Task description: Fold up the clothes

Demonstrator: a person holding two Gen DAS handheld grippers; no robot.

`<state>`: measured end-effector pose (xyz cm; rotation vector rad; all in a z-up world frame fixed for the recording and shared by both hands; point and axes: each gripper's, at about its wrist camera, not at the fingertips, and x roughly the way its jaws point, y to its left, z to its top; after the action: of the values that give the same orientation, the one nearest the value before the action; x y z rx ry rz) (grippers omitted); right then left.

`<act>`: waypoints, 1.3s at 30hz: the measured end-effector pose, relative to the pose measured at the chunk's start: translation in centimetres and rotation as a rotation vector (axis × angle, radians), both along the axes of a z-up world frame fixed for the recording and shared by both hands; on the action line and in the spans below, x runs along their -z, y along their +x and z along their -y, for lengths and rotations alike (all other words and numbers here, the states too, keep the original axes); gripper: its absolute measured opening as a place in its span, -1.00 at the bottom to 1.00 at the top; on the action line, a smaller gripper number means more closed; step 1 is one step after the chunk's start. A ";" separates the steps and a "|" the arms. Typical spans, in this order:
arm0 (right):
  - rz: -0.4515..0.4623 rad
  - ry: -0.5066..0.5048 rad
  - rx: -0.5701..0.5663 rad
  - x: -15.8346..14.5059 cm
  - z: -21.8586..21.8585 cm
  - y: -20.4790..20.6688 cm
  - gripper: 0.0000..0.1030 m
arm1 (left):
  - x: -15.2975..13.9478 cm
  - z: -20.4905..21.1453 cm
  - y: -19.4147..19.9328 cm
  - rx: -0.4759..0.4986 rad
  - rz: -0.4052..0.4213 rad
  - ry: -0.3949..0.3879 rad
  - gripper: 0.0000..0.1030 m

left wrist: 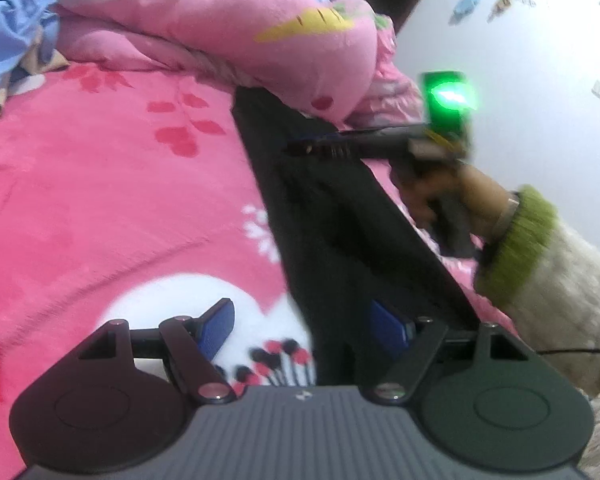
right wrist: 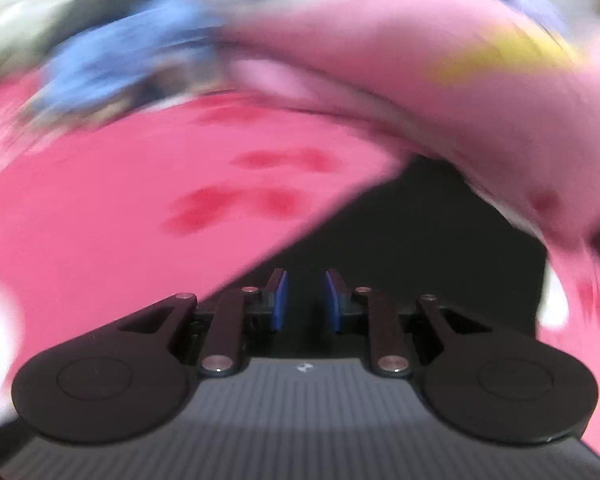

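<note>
Stretching across a pink bedspread (left wrist: 100,208), a black garment (left wrist: 340,220) runs as a long dark band from the left gripper (left wrist: 304,328) up toward a rolled pink quilt (left wrist: 228,28) at the head of the bed. The left gripper's blue pads (left wrist: 216,328) stand wide apart — the garment's near end lies against the right-hand pad, but whether it is pinched there cannot be told. Farther up, the right gripper (left wrist: 300,148) reaches in over the cloth from the right, a green light (left wrist: 450,96) glowing on its body, a hand (left wrist: 440,196) in a green-cuffed cream sleeve (left wrist: 548,264) wrapped round its handle. In the blurred right wrist view, that gripper's (right wrist: 306,300) blue pads sit a narrow gap apart over the black cloth (right wrist: 440,240) — nothing is plainly seen between them. Blue clothing (left wrist: 12,32) lies heaped at the bed's far left, beside the quilt
</note>
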<state>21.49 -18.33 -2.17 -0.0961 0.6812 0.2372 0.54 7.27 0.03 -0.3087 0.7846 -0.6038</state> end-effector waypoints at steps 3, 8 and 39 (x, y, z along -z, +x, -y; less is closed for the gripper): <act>-0.033 -0.008 0.077 1.6 -0.4 3.6 -0.60 | -0.2 -1.1 0.0 -0.035 0.014 -0.022 0.48; 0.030 -0.064 -0.138 2.2 -7.5 0.1 -0.75 | 0.6 -1.9 0.2 -0.063 0.021 -0.030 0.49; -0.055 -0.107 -0.037 -0.7 -1.2 -9.0 -0.58 | 0.0 -1.7 -2.2 -0.111 0.003 -0.022 0.49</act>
<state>12.50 -17.13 -1.48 -0.2051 0.7468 0.2400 -1.65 9.00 0.00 -0.3688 0.7534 -0.5088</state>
